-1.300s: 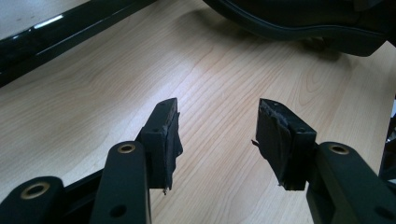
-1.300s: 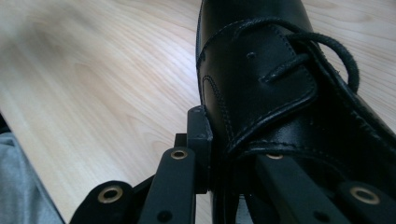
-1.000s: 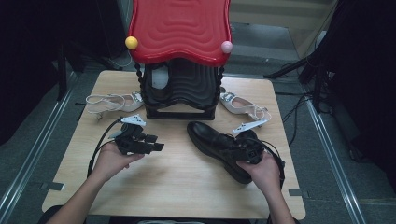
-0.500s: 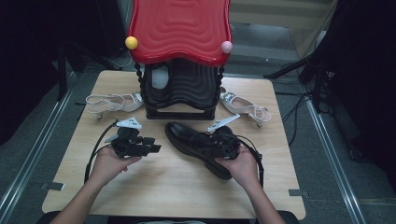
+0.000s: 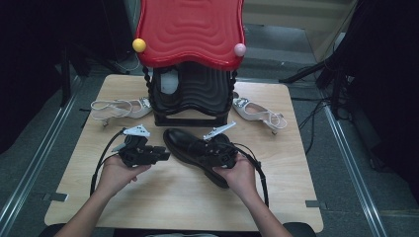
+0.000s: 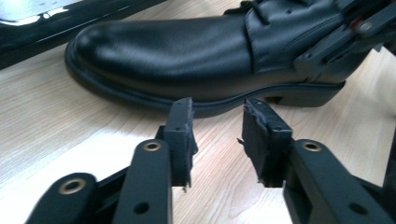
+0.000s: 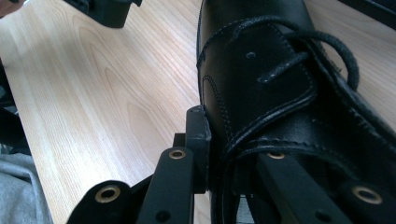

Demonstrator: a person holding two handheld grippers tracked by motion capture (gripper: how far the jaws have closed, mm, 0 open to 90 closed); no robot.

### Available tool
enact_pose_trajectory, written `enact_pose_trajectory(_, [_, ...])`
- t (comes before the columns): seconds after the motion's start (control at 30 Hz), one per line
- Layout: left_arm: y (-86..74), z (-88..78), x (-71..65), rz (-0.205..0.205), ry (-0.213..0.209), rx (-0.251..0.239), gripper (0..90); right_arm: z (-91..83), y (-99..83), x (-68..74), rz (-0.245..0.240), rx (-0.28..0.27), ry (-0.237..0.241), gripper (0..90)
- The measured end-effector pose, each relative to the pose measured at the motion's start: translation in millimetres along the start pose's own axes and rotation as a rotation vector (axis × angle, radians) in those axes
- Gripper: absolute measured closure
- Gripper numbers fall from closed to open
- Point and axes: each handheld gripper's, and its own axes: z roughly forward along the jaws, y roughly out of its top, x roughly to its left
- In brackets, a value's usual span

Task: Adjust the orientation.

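The black shoe (image 5: 197, 153) lies on the tabletop (image 5: 163, 197) before the rack, gripped at its laced upper by the right gripper (image 7: 224, 154). The left gripper (image 6: 217, 135) sits just beside the toe; its jaws have just been closing, nothing between them. The right gripper's far jaw is hidden by leather.

No writing, label, brand, number or sign can be read on anything in these pictures.
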Motion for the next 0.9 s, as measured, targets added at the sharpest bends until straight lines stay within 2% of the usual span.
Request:
enact_pose_trajectory(0.1, [-0.1, 0.6, -0.1, -0.002, 0.002, 0.001, 70.8, 0.9, -1.9, 0.5, 0.004, -0.003, 0.005, 81.7])
enact_pose_trajectory(0.23, [-0.1, 2.4, 0.6, -0.012, 0.006, 0.011, 75.7, 1.3, -3.4, 3.4, -0.024, -0.003, -0.014, 79.3])
enact_pose_trajectory(0.3, [-0.1, 2.8, 0.7, -0.015, 0.008, 0.009, 76.6, 0.5, -4.3, 3.4, -0.024, -0.001, 0.001, 75.0])
enact_pose_trajectory(0.37, [0.0, 3.2, 0.0, -0.011, 0.012, 0.011, 79.3, -1.3, -4.9, 1.7, -0.012, 0.005, 0.035, 73.0])
enact_pose_trajectory(0.4, [0.1, 3.3, -0.4, -0.009, 0.011, 0.013, 80.5, -3.7, -5.9, 1.2, -0.017, -0.009, 0.030, 73.3])
enact_pose_trajectory(0.67, [0.5, 4.8, -4.7, 0.029, 0.024, 0.014, 87.6, -32.6, -11.2, -5.5, -0.013, -0.045, 0.074, 79.0])
enact_pose_trajectory(0.77, [1.0, 5.7, -5.9, 0.032, 0.029, 0.016, 88.2, -47.6, -16.0, -11.6, 0.003, -0.090, 0.062, 81.6])
enact_pose_trajectory(0.8, [1.0, 6.6, -6.5, 0.029, 0.028, 0.010, 88.5, -52.9, -17.5, -14.9, 0.009, -0.104, 0.061, 85.5])
enact_pose_trajectory(0.9, [1.9, 10.2, -8.7, 0.032, 0.032, 0.011, 89.6, -65.1, -21.3, -24.5, 0.017, -0.127, 0.013, 90.0])
